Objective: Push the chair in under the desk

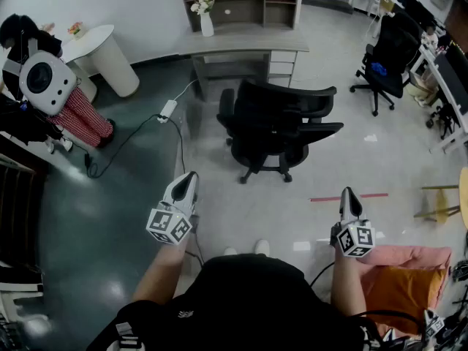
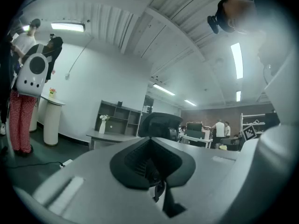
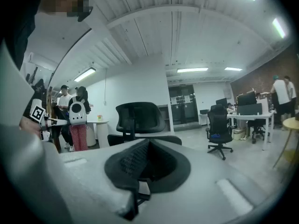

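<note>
The chair [image 1: 281,126] stands just above the middle of the head view, on the pale floor and clear of the desk [image 1: 241,44], which sits at the top centre. There is a strip of bare floor between them, so the chair isn't tucked in at all yet. We can't tell for certain which way its seat faces.

The left gripper [image 1: 189,183] is at lower left and the right gripper [image 1: 348,196] at lower right. Both point up the frame toward the chair and are well apart from it. Each gripper's view shows its jaws pressed together with nothing between them.

We judge the chair to be fairly heavy, but it sits on a star base [image 1: 265,168] that looks wheeled, so on this smooth floor it should roll with a modest shove. What we'd watch for is the swivel: a push off to one side would likely spin the seat instead of moving it. The back looks like mesh and would give, so we'd press on the stiff rim of the back, one closed gripper near each side at the same height. No gripping is needed, because pushing with the jaws closed will do. A cable [image 1: 135,139] trails on the dark floor left of the chair and could snag a wheel if the chair drifts that way.
</note>
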Tool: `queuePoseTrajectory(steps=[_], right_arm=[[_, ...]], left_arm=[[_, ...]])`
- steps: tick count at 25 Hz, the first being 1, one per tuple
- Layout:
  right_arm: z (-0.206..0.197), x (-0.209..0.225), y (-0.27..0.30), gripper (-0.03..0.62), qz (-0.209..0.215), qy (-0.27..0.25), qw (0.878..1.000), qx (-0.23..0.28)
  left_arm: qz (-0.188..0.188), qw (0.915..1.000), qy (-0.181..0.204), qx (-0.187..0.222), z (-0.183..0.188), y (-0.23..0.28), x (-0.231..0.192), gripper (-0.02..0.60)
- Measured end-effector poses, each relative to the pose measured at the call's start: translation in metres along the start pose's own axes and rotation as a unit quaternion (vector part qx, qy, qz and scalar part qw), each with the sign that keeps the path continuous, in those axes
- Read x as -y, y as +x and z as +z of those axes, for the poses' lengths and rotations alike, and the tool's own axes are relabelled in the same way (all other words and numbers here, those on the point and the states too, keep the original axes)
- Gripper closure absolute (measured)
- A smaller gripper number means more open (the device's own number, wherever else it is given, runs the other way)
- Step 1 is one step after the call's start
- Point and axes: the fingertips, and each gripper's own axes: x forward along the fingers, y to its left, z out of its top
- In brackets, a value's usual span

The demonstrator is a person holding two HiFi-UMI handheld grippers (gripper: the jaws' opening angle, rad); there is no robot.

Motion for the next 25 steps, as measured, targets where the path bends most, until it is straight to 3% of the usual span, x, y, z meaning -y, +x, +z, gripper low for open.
queuePoseTrajectory(steps=[12,16,21,25], right_arm=[[0.002,0.029,0.011,0.592,0.019,-0.005,1.0,0.003],[-0.007,0.046,0.017,0.592,0.025,0.008,1.0,0.004],[-0.025,0.057,0.029,0.592,0.022,0.039,0.999,-0.018],[-0.034,0.071,0.045,0.592,0.013,0.026,0.999,-0.022]], left_arm=[[0.009,0.9998,0.018,0.0,0.002,0.026,0.017,0.575],[0.007,0.9998,0.019,0.002,-0.003,0.046,0.029,0.574],[0.015,0.9994,0.014,-0.027,-0.015,0.06,0.028,0.575],[-0.002,0.9995,0.027,-0.018,-0.023,0.097,0.018,0.574]])
